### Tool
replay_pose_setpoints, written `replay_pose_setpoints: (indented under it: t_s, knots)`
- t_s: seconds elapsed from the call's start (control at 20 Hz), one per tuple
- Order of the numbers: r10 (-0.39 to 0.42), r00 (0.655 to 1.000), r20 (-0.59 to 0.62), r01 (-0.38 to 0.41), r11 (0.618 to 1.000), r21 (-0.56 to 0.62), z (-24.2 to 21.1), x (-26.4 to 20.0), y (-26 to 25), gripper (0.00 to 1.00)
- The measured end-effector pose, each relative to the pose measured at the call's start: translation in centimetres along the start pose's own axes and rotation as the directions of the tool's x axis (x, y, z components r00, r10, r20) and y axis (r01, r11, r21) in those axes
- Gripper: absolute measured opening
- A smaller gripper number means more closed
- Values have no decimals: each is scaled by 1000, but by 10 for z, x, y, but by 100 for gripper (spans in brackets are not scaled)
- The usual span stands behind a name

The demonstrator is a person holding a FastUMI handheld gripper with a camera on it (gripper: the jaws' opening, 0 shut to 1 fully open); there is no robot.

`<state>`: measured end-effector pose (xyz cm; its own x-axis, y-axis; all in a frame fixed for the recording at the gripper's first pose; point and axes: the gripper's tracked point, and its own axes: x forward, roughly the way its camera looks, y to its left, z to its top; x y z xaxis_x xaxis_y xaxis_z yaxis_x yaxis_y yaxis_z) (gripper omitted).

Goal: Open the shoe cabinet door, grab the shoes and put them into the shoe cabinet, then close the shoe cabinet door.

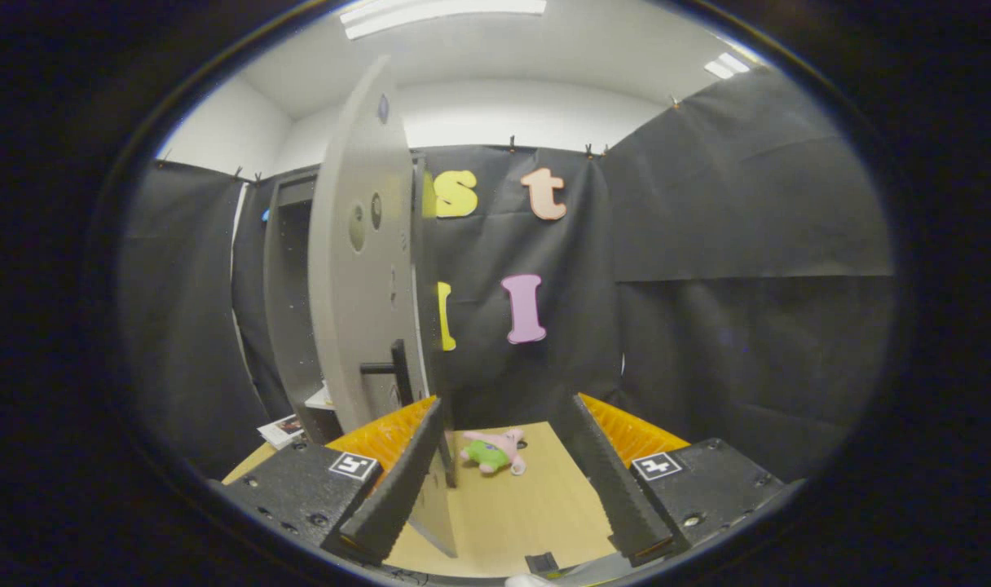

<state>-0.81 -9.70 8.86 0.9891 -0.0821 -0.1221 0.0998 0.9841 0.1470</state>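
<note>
Gripper fingers are spread apart, holding nothing, above the wooden floor. Just ahead of the left finger stands the open grey cabinet door, edge-on, its dark handle facing the fingers. Beyond the door is the cabinet. Between the fingers, farther off, a pink-and-green shoe lies on the floor.

- Wooden tabletop spans the gap between the spread, empty gripper fingers.
- Plush toy (pink and green) lies on it just ahead of the fingers.
- Grey shoe cabinet stands on it, beyond the left finger, door swung open.
</note>
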Motion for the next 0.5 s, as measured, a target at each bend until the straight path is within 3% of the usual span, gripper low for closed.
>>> replay_pose_setpoints:
  t_s: [0.25, 0.5]
  knots:
    - [79, 997, -26, -79, 997, -11, -4, 47, -6, 100]
    - [192, 980, -43, -192, 981, 4, -9, 72, 21, 100]
